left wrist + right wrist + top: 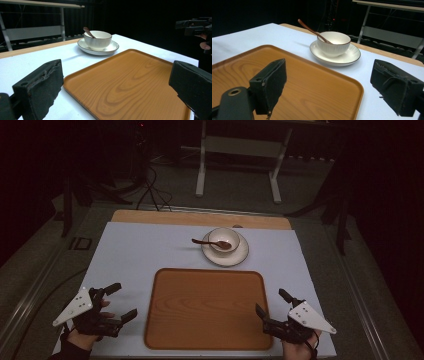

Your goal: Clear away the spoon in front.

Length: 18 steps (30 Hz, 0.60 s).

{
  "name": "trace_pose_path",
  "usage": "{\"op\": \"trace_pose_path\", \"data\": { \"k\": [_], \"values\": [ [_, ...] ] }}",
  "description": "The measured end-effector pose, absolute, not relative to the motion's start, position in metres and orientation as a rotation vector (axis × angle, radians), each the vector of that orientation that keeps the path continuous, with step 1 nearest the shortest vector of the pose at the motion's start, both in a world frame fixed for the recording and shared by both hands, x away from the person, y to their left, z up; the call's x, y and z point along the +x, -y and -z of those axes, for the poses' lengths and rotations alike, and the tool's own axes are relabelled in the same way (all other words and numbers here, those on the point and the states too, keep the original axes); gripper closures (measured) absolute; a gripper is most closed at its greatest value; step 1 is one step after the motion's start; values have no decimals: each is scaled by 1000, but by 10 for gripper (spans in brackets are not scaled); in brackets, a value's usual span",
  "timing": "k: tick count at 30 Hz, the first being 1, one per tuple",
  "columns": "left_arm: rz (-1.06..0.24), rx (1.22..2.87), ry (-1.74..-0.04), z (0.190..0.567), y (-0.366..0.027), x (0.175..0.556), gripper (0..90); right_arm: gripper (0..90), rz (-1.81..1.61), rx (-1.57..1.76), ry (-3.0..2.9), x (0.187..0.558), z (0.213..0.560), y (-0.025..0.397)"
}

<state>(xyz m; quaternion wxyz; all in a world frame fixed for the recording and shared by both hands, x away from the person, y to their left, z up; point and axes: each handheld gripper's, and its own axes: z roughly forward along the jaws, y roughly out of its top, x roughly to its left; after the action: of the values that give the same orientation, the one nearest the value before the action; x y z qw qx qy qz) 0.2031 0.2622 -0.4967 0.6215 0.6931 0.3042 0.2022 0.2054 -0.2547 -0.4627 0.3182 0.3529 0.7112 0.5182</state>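
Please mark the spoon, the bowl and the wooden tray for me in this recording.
spoon (310,29), right gripper view, on the middle of its handle.
bowl (333,48), right gripper view, on its outer wall.
wooden tray (206,307), high view, on the bare middle of its floor.

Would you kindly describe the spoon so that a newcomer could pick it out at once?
Start at the large orange wooden tray in the middle of the white table. Just beyond its far edge stands a white ribbed bowl on a white saucer. The slim dark brown wooden spoon rests in that bowl, handle sticking out over the rim, the only dark, thin piece among pale crockery.
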Motion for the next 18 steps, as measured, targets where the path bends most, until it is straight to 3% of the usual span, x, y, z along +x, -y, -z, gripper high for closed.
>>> {"op": "trace_pose_path", "data": {
  "k": [10, 18],
  "values": [
    [-440, 1593, -688, 495, -256, 204, 0, 135, -1360, 902, -1867, 202, 460, 256],
    [-390, 1620, -579, 473, -233, 199, 0, 135, -1364, 905, -1857, 201, 459, 256]
  ]
}}
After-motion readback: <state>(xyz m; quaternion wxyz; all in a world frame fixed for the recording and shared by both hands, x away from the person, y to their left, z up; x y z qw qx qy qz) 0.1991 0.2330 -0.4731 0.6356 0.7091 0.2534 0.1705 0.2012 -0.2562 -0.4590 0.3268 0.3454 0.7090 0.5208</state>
